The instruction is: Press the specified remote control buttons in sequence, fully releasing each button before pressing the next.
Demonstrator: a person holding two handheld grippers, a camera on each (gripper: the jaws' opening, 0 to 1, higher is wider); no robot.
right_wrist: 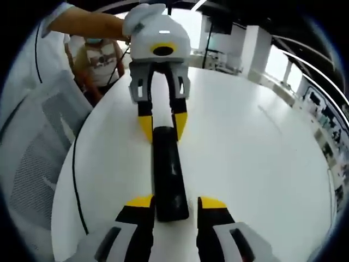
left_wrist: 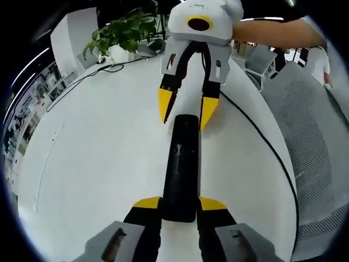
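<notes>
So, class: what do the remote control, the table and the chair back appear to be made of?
Remote control: likely black plastic, semi-gloss, with a faint sheen on its face. Table: smooth white top, probably laminate, evenly bright and softly reflective. Chair back: grey mesh fabric, its fine weave visible.

— What kind of place is showing here?
— An office: a white table (left_wrist: 98, 142), mesh chairs (left_wrist: 316, 136), a potted plant (left_wrist: 122, 35) and ceiling lights (right_wrist: 322, 68) are appearing.
</notes>
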